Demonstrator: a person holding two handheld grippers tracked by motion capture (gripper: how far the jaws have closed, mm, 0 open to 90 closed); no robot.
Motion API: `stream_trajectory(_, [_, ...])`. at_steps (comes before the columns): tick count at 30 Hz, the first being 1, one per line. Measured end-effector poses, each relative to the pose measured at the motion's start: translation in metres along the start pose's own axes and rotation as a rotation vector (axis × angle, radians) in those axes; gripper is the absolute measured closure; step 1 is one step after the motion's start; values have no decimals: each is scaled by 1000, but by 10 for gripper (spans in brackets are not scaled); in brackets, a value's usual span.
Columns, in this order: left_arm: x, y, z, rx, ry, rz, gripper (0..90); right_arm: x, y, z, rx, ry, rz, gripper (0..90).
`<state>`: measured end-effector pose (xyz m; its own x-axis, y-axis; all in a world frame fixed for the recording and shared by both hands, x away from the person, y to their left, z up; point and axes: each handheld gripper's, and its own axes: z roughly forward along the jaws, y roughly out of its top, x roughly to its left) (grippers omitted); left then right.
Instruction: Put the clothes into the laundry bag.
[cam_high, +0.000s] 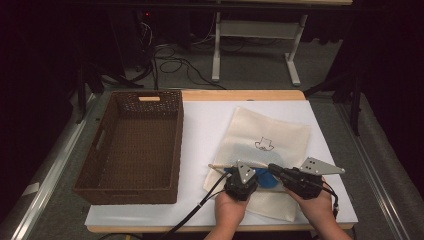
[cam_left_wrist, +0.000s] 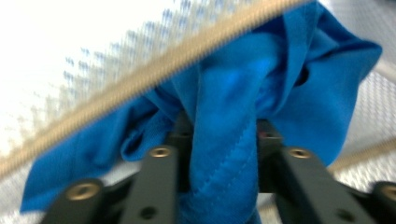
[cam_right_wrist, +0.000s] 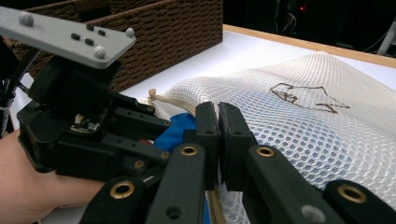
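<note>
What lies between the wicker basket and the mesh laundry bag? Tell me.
In the high view, a bare strip of the white table cover separates the wicker basket from the mesh laundry bag; nothing sits on it.

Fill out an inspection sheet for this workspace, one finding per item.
Surface: white sheet over a wooden table, with bare stretches between the things.
Job's things: blue cloth bunched at the zip opening of a cream mesh bag that lies flat and bears a small dark drawing.
Clutter: brown wicker basket beside the bag, nothing seen inside.
Grippers: left hand-held gripper has the blue cloth between its jaws; right hand-held gripper is shut at the bag's opening edge.
Cables: black cable trails off the near table edge; loose wires lie on the floor beyond.
Surroundings: dark room, white frame legs behind the table.
</note>
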<state>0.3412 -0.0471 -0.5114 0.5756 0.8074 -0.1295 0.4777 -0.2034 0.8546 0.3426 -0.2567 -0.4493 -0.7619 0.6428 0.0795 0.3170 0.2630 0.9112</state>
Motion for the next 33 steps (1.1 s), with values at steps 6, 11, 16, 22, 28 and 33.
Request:
stream_trajectory(6, [7, -15, -19, 15, -21, 6, 451, 2, 0, 0, 3, -2, -5, 886])
stream_trajectory(11, [6, -24, -36, 7, -40, 24, 396, 3, 0, -1, 1, -3, -2, 886])
stream_trajectory(16, [2, -28, -44, 3, -36, 53, 352, 2, -1, -1, 2, -3, 4, 886])
stream_trajectory(22, [5, -24, -40, 8, -85, 17, 600, 2, -1, -1, 2, -3, 4, 886])
stream_trajectory(28, [-4, -16, -14, 59, -69, 43, 809, 2, -1, -1, 2, -4, -1, 886])
stream_trajectory(33, [-9, -6, 0, 63, -57, 42, 840, 2, -2, -2, 0, -2, 1, 886])
